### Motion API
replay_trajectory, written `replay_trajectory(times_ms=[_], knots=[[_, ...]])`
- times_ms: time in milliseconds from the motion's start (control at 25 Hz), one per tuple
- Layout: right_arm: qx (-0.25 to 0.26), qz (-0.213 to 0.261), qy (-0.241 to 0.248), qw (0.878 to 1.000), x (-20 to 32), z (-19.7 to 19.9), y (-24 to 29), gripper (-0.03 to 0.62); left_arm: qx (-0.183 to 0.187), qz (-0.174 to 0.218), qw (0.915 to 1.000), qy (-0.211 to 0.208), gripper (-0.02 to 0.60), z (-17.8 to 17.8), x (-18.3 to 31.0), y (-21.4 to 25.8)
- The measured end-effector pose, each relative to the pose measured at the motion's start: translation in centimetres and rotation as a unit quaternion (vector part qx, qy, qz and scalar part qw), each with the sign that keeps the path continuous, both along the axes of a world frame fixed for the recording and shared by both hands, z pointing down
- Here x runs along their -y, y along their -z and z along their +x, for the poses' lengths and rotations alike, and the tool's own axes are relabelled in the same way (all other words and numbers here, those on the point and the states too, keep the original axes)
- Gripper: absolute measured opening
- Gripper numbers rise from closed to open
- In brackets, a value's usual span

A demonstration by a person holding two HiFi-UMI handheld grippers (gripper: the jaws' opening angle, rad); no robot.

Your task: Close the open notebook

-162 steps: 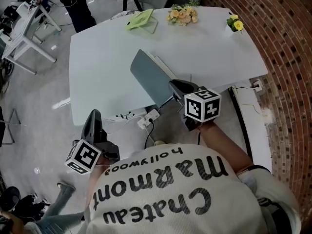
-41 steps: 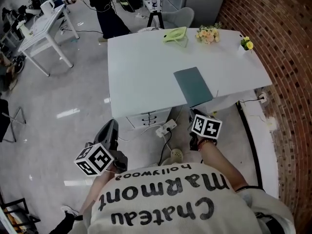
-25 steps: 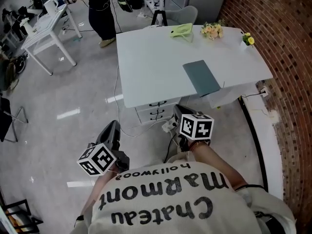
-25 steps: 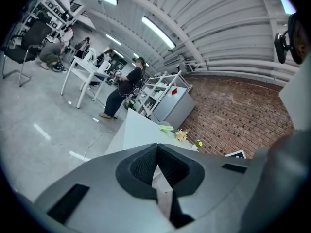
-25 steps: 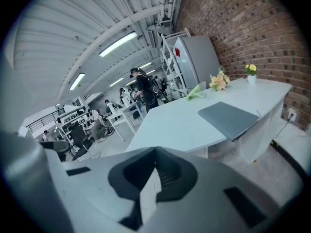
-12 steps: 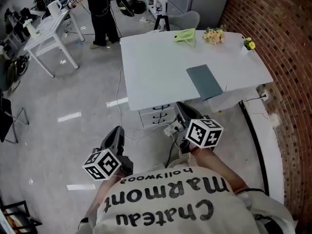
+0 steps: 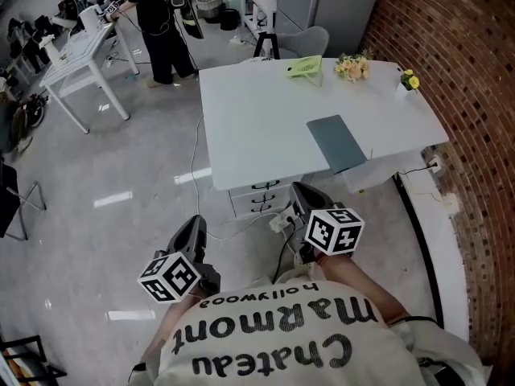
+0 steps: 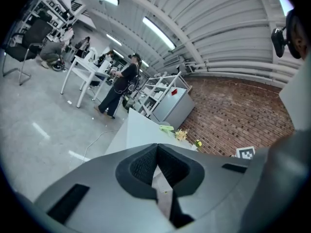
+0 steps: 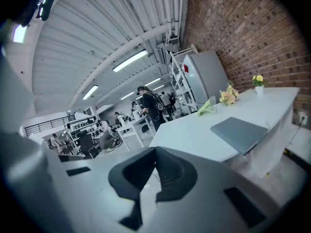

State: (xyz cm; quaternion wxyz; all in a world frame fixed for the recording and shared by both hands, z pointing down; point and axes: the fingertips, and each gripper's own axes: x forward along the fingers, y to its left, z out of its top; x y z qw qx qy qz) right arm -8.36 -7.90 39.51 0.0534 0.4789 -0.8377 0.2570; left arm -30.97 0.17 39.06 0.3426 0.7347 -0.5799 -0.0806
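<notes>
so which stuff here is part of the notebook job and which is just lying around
Job: notebook, lying shut on the table; left gripper and right gripper, both shut and empty.
Lying about: green plastic thing, bunch of flowers, small yellow flowers, drawer unit under the table.

Left tongs (image 8: 157, 152) closed (nothing between them), white table (image 8: 138, 130) ahead

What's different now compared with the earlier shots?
The notebook, its cover raised at the right gripper earlier, now lies closed on the table. The person stepped back; right and left gripper hang short of the table, shut, empty. The flowers are unmoved.
</notes>
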Motion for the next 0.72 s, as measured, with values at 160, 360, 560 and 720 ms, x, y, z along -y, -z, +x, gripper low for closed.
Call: replay_trajectory(times_ms=[160, 360, 560, 720], knots=[[-0.013, -0.005, 0.002, 1.0, 0.1, 0.0, -0.4, 0.003, -0.002, -0.002, 1.0, -0.001, 0.002, -0.3, 0.3, -0.3], [-0.025, -0.011, 0.004, 1.0, 0.4, 0.0, -0.6, 0.003, -0.001, -0.001, 1.0, -0.006, 0.002, -0.4, 0.8, 0.1], [-0.034, -0.017, 0.001, 0.999, 0.5, 0.4, -0.9, 0.003, -0.001, -0.005, 0.9999, -0.012, 0.002, -0.3, 1.1, -0.1], [-0.038, -0.019, 0.001, 0.999, 1.0, 0.7, -0.8, 0.003, -0.001, -0.008, 0.9999, -0.014, 0.002, -0.1, 1.6, 0.0]])
